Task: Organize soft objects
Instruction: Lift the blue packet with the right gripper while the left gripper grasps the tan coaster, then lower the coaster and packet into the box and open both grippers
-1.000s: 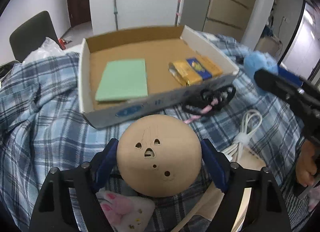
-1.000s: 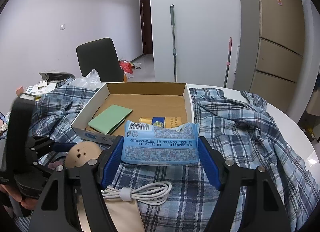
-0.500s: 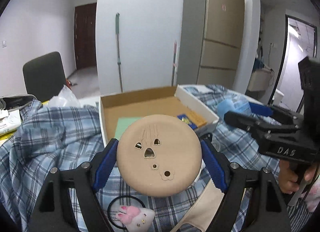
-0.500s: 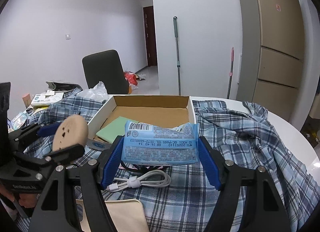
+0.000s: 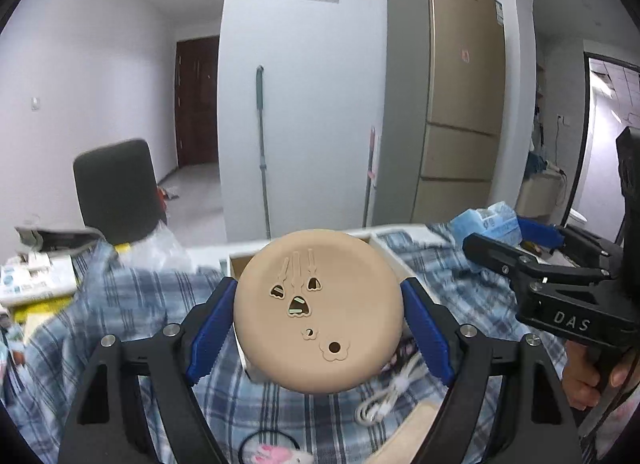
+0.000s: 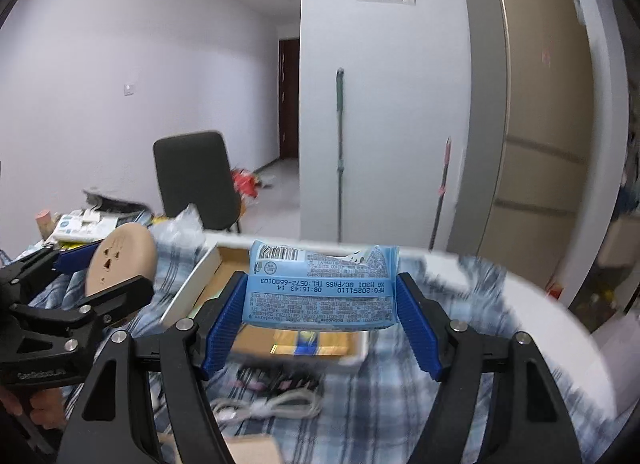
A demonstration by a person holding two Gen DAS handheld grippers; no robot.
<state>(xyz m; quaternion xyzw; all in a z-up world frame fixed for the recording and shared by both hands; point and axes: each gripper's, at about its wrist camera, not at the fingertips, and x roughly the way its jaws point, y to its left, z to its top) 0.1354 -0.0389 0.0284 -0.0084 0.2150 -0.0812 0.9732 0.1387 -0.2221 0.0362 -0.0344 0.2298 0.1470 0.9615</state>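
A round tan soft pad (image 5: pixel 318 310) with small cut-out shapes on its face sits clamped between the blue pads of the left tongs (image 5: pixel 318 328), held up in the air above the surface. Both pads press against its sides, so the left tongs are closed on it. In the right wrist view the same pad (image 6: pixel 122 258) appears at the left, tilted on edge in those tongs.

The right tongs (image 6: pixel 320 318) grip a light blue packet of wipes (image 6: pixel 322 288), its printed back facing the camera and its text upside down; the blue pads touch both short ends. This packet is also lifted clear of the surface. From the left wrist view the packet (image 5: pixel 486 219) shows at the right, in the right tongs (image 5: pixel 516 240).

Below both held things lies an open cardboard box (image 6: pixel 208 284) with white outer walls, resting on a blue plaid cloth (image 5: pixel 124 304) that covers the surface. Something yellow and blue (image 6: pixel 304 342) lies inside the box, blurred. A coiled white cable (image 6: pixel 268 408) rests on the cloth nearer than the box, with a dark tangled item (image 6: pixel 276 378) between them. A pink and white plush piece (image 5: pixel 276 454) on a black loop lies at the bottom edge of the left view.

Beyond the surface stand a dark chair (image 6: pixel 196 179), a mop handle (image 6: pixel 340 155) against the white wall and a tall beige fridge (image 5: pixel 460 103).
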